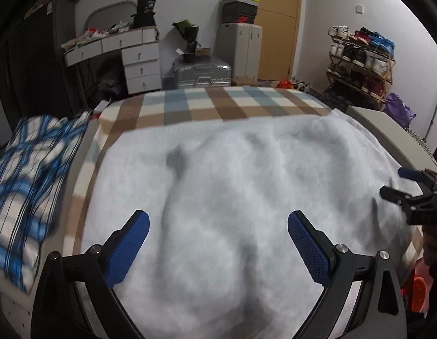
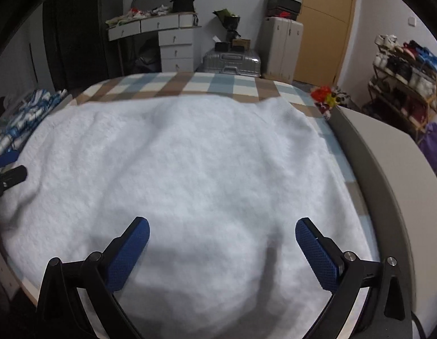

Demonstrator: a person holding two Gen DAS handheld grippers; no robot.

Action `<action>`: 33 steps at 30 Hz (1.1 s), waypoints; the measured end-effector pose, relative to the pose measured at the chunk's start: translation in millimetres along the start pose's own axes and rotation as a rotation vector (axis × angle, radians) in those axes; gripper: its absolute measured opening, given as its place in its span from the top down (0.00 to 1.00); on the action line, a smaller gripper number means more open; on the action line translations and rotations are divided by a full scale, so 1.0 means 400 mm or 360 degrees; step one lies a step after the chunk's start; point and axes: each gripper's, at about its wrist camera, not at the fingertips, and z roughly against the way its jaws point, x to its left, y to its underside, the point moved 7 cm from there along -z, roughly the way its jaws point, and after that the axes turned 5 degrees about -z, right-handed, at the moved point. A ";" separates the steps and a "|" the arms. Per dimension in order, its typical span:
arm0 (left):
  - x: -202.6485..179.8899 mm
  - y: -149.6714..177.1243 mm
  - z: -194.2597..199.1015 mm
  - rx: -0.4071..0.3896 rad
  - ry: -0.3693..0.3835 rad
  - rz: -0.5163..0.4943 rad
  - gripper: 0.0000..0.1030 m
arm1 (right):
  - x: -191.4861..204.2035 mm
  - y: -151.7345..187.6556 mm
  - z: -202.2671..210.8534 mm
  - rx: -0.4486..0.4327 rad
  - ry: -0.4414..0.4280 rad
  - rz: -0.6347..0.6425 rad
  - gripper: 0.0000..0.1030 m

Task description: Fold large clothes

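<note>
A large white fluffy garment (image 1: 232, 175) lies spread over the bed, wrinkled, filling most of both views (image 2: 190, 163). My left gripper (image 1: 218, 220) is open, its blue pads wide apart just above the near part of the cloth, holding nothing. My right gripper (image 2: 222, 227) is also open and empty over the near edge. In the left wrist view the right gripper (image 1: 393, 182) shows at the right edge, open over the cloth. In the right wrist view the left gripper's fingertips (image 2: 9, 166) show at the left edge.
A checked brown, blue and cream blanket (image 1: 218, 101) covers the bed under the garment. A blue and white plaid cloth (image 1: 29, 175) lies at the left edge. Beyond the bed stand a white drawer desk (image 1: 136, 62), a silver suitcase (image 1: 201, 75), a shoe rack (image 1: 362, 62) and a door.
</note>
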 end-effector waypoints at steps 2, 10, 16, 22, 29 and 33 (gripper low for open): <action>-0.004 -0.008 -0.045 0.0035 0.0010 -0.0007 0.07 | 0.010 0.017 -0.075 0.0137 -0.0029 -0.0072 0.00; 0.025 0.078 -0.160 0.0277 0.0034 0.0053 0.03 | -0.030 -0.038 0.028 -0.0130 -0.0034 -0.0195 0.00; 0.019 0.077 -0.153 0.0267 0.0019 0.0051 0.03 | -0.052 -0.114 -0.112 0.0038 -0.0019 -0.0259 0.00; 0.020 0.064 -0.153 0.0263 0.0030 0.0053 0.03 | -0.059 -0.069 -0.195 0.0098 -0.0045 -0.0269 0.00; -0.002 -0.070 -0.067 0.0071 0.0133 0.0055 0.03 | -0.062 -0.067 -0.185 0.0058 -0.0074 -0.0265 0.00; -0.003 -0.116 -0.164 0.0148 -0.0059 -0.0066 0.03 | -0.062 -0.070 -0.181 0.0048 -0.0098 -0.0272 0.00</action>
